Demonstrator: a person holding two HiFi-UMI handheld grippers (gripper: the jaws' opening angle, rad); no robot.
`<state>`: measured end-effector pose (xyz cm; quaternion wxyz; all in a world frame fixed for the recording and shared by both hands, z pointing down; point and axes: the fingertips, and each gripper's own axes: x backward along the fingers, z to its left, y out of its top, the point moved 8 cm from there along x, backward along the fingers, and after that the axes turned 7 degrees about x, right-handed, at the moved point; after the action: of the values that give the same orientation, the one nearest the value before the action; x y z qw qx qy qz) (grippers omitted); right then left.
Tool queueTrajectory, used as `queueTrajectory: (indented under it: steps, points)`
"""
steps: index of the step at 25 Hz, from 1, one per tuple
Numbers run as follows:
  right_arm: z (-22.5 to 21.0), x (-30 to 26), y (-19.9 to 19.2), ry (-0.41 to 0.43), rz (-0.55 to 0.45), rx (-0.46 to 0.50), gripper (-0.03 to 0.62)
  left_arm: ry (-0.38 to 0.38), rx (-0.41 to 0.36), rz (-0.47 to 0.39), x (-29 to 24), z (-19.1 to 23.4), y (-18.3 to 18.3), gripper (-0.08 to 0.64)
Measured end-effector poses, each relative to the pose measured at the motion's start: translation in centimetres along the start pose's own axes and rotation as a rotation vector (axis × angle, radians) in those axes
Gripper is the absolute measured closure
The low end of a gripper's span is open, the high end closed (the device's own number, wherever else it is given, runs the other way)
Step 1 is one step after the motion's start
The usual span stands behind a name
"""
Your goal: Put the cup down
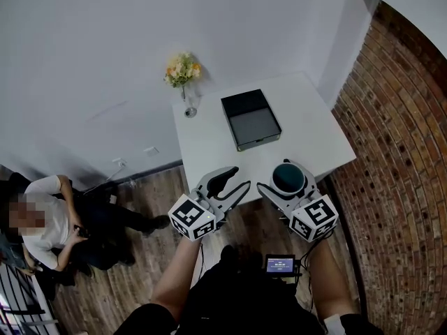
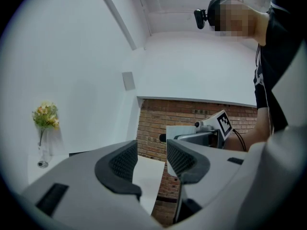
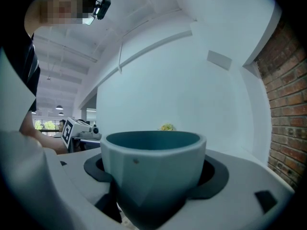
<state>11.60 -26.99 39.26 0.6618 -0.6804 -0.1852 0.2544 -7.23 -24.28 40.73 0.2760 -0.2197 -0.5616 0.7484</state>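
1. Cup (image 1: 288, 178), teal, rides upright between the right gripper's (image 1: 289, 187) jaws above the white table's (image 1: 321, 135) near edge, probably kept level for setting down. The left gripper (image 1: 228, 181) hangs beside it at that edge.
2. Left gripper view: its pads (image 2: 120, 164) stand narrowly apart, with nothing between them.
3. Right gripper view: the pads (image 3: 216, 174), spread wide, press the cup's (image 3: 152, 169) sides, its rim above them.

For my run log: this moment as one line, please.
right claw: shut on cup | cup: upright, near table edge | left claw: open, empty | on table: tray, vase
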Motion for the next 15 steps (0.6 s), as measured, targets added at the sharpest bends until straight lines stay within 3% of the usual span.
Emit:
queueTrajectory:
  steps: [15]
  points:
    - [-4.5,-7.8,-1.2,-0.013,-0.030,0.032,0.173,0.057,0.014,-0.012,0.1,4.1,0.1,0.376]
